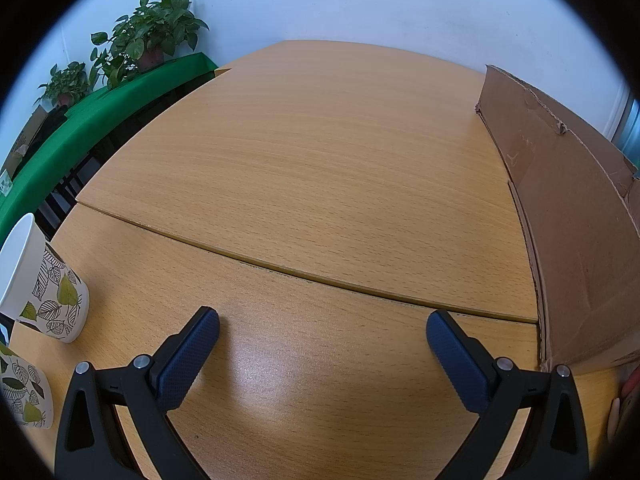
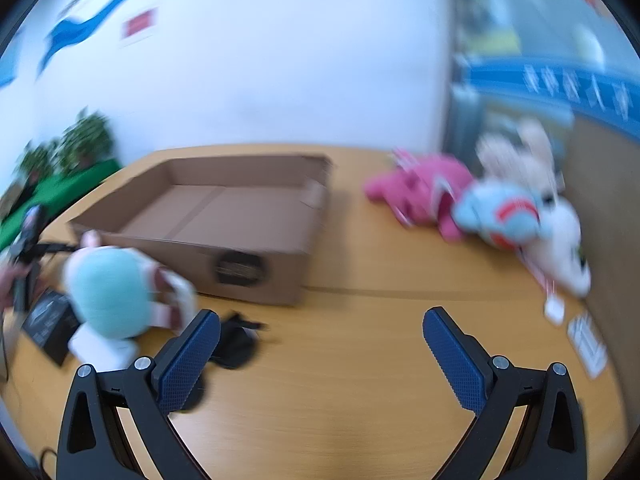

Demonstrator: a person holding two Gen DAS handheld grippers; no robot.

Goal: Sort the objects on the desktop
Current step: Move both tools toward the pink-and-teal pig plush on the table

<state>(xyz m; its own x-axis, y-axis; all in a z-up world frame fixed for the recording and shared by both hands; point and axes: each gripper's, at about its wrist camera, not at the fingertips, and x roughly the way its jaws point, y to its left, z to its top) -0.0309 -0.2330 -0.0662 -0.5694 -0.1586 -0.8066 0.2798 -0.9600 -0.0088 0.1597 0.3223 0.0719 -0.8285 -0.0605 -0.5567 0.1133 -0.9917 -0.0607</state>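
My left gripper (image 1: 322, 322) is open and empty over bare wooden table, with a cardboard box (image 1: 568, 216) to its right. Two leaf-patterned cups (image 1: 48, 292) stand at the far left. My right gripper (image 2: 320, 320) is open and empty; its view is motion-blurred. The open, empty cardboard box (image 2: 224, 220) lies ahead left. A teal and white plush toy (image 2: 112, 292) lies in front of the box, left of my fingers. A pink plush (image 2: 420, 196), a light blue plush (image 2: 500, 216) and a white plush (image 2: 560, 248) lie piled at the right.
A black object (image 2: 236, 340) lies by my right gripper's left finger. A black box (image 2: 50, 320) sits at the far left, white tags (image 2: 584, 336) at the right. Potted plants (image 1: 152, 32) stand on a green-covered table (image 1: 80, 120) beyond the table's left edge.
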